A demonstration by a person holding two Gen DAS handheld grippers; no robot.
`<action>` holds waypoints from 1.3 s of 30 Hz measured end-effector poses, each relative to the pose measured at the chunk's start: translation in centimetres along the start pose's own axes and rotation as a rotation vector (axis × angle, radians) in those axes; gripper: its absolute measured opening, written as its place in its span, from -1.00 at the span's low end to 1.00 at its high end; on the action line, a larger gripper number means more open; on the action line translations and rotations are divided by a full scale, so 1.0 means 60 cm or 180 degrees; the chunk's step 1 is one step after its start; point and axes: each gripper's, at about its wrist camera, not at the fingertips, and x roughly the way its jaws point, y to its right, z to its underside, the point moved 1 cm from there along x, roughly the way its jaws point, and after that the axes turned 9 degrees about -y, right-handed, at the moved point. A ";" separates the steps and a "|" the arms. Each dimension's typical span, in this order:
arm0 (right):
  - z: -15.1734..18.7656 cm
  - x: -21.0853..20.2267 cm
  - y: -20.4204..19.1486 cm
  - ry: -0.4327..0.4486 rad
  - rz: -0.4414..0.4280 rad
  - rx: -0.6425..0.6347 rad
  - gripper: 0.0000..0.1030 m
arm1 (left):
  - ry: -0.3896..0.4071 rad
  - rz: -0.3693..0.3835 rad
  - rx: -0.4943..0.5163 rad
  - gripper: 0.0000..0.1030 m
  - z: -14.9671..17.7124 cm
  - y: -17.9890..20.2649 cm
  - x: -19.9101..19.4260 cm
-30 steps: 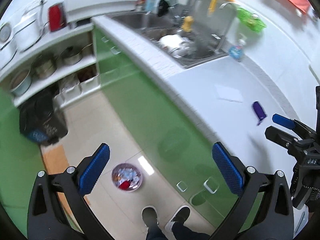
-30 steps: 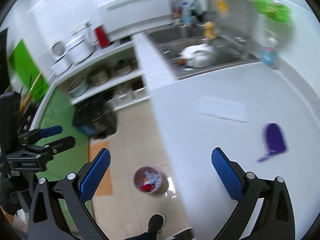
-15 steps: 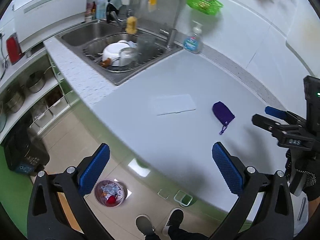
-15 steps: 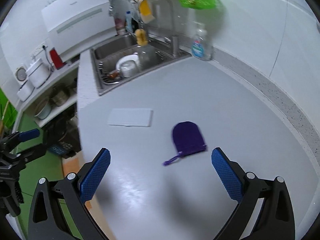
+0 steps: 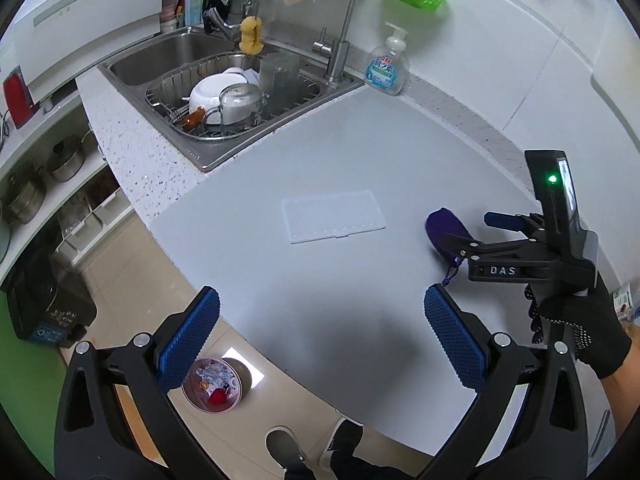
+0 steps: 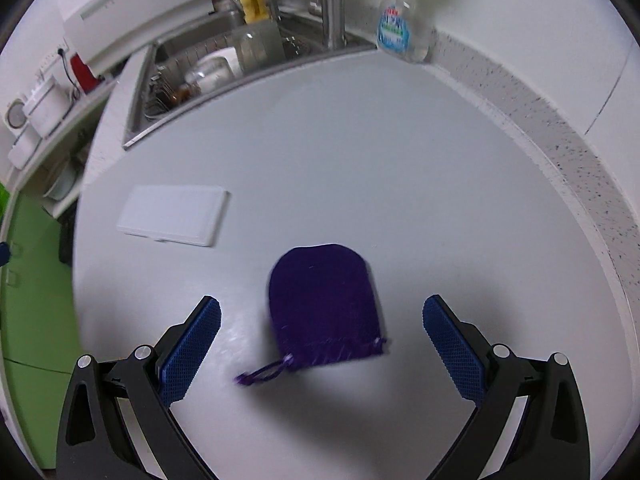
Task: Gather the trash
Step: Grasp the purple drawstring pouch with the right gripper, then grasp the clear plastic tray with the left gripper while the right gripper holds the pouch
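A purple drawstring pouch (image 6: 324, 308) lies flat on the grey counter (image 6: 400, 168), its cord trailing to the lower left. My right gripper (image 6: 320, 344) hangs open just above it, with the pouch lying between the spread blue pads. In the left wrist view the pouch (image 5: 442, 226) is partly hidden behind the right gripper (image 5: 476, 230), held by a black-gloved hand (image 5: 580, 324). My left gripper (image 5: 320, 340) is open over the counter's front edge with nothing in it. A flat white plastic lid (image 5: 334, 216) lies mid-counter, also seen in the right wrist view (image 6: 174, 215).
On the floor below the counter edge stands a small round bin (image 5: 216, 384) holding crumpled scraps. A sink (image 5: 224, 92) with dishes is at the back left, a soap bottle (image 5: 386, 66) beside it. Shelves with pots (image 5: 40, 176) are at left. Feet (image 5: 312, 446) show below.
Both grippers have swung from the floor and cabinets onto the counter. The right gripper has closed in on the purple pouch, which now lies between its open fingers.
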 end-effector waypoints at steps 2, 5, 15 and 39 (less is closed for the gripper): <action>-0.003 0.011 0.002 -0.0034 -0.0006 -0.0026 0.88 | -0.0025 0.0004 -0.0030 0.95 0.000 -0.003 0.007; -0.001 0.023 0.003 -0.0103 -0.0019 -0.0084 0.79 | -0.0046 0.0013 -0.0058 0.95 -0.005 0.000 0.019; 0.015 0.023 0.015 -0.0077 0.0053 -0.0096 -0.56 | -0.0061 0.0058 -0.0027 0.95 -0.021 0.010 0.037; 0.042 -0.097 0.031 0.0115 -0.0247 0.0209 -0.85 | -0.0419 0.0180 0.1245 0.95 -0.139 0.032 0.168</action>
